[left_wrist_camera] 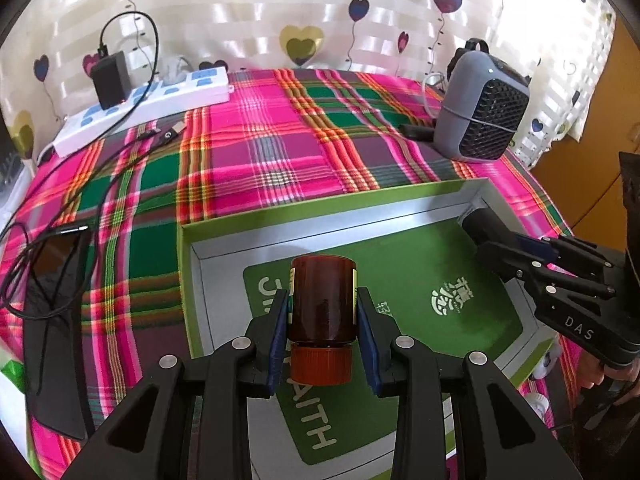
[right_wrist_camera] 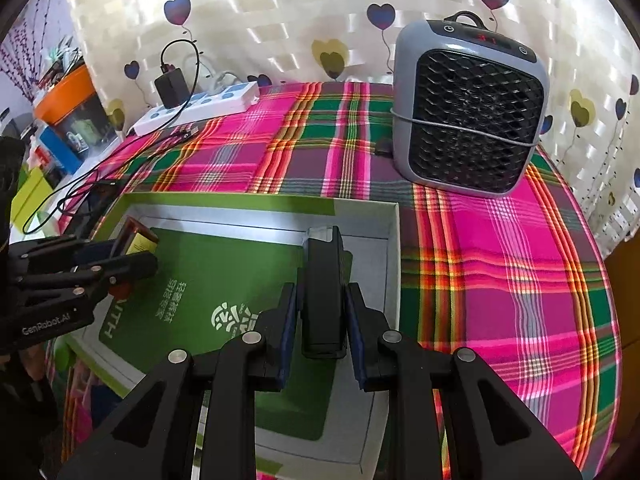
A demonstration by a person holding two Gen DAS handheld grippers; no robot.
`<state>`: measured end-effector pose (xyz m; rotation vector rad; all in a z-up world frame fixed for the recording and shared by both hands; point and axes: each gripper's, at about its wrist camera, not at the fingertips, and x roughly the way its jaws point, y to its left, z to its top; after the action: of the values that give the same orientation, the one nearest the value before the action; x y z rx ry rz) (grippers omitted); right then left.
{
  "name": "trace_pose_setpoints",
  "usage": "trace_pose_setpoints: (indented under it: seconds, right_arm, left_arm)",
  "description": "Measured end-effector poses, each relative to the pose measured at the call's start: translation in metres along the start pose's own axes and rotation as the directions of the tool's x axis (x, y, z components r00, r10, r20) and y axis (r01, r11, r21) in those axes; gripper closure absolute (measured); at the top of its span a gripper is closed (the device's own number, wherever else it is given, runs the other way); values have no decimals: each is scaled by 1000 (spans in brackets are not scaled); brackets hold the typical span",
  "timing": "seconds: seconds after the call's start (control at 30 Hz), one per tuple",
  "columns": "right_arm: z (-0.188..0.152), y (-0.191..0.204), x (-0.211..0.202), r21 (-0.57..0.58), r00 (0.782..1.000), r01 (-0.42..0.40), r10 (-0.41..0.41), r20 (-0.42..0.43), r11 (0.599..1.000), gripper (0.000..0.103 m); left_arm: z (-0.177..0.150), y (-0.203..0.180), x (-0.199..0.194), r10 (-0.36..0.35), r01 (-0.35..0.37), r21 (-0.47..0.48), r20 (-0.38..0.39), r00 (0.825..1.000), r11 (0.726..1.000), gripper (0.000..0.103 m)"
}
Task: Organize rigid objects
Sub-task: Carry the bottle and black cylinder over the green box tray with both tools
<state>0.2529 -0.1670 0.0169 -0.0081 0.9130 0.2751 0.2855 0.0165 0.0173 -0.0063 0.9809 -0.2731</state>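
A shallow green box (left_wrist_camera: 280, 210) with a grey inner wall and a green card on its floor lies on the plaid tablecloth. My left gripper (left_wrist_camera: 323, 316) is shut on an amber bottle (left_wrist_camera: 322, 300) with an orange-brown cap, held over the box's left half. My right gripper (right_wrist_camera: 322, 308) is shut on a slim black rectangular device (right_wrist_camera: 323, 296), held over the box (right_wrist_camera: 394, 248) near its far right corner. The right gripper (left_wrist_camera: 500, 246) shows at the right of the left wrist view. The left gripper (right_wrist_camera: 132, 258) with the bottle (right_wrist_camera: 138, 240) shows at the left of the right wrist view.
A grey fan heater (right_wrist_camera: 468, 112) stands behind the box on the right. A white power strip (left_wrist_camera: 140, 108) with a black charger (left_wrist_camera: 110, 78) and loose black cables (left_wrist_camera: 60, 240) lies at the back left. Coloured containers (right_wrist_camera: 64, 120) sit off the table's left edge.
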Motion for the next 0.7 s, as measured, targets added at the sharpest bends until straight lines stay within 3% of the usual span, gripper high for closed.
trace_pose_setpoints:
  seconds: [0.7]
  right_arm:
    - [3, 5, 6, -19, 1000, 20, -21, -9, 1000, 78]
  left_arm:
    - [2, -3, 5, 67, -66, 39, -17, 998, 997, 72]
